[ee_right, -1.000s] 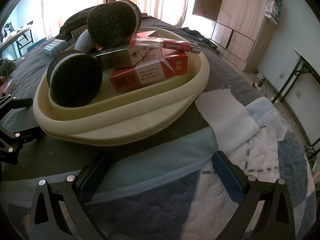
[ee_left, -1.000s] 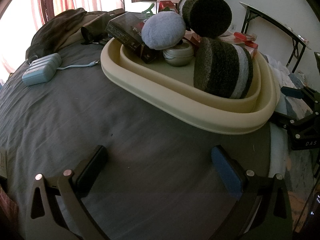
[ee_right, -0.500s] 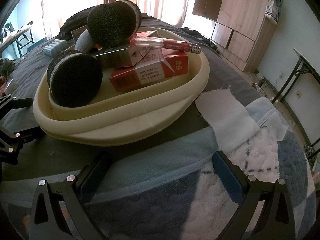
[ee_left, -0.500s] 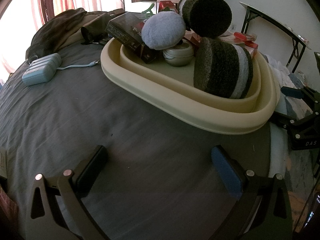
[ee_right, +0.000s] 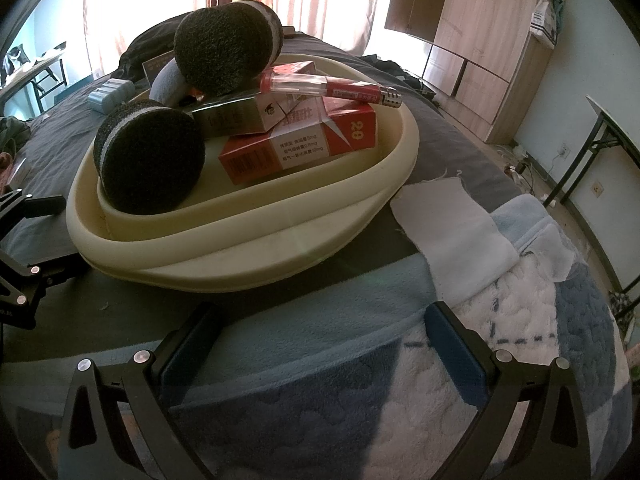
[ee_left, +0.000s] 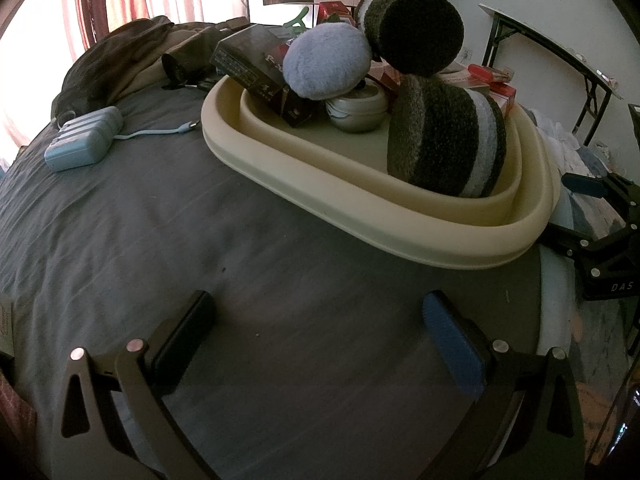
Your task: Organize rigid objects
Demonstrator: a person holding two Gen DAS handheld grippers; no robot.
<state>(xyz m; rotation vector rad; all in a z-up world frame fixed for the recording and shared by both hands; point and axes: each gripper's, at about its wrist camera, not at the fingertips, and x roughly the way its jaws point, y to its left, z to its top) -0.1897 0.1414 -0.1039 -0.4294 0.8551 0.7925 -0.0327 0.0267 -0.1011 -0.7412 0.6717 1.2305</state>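
Matt, smooth cream tray (ee_right: 256,216); rough, fuzzy dark pads (ee_right: 152,168); glossy card packs (ee_right: 304,148); grey cloth sheet (ee_left: 200,240); fleecy blanket (ee_right: 460,380).

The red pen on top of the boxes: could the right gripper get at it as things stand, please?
Probably yes. The red pen lies exposed atop the boxes, nothing over it, and the right gripper is open and empty.
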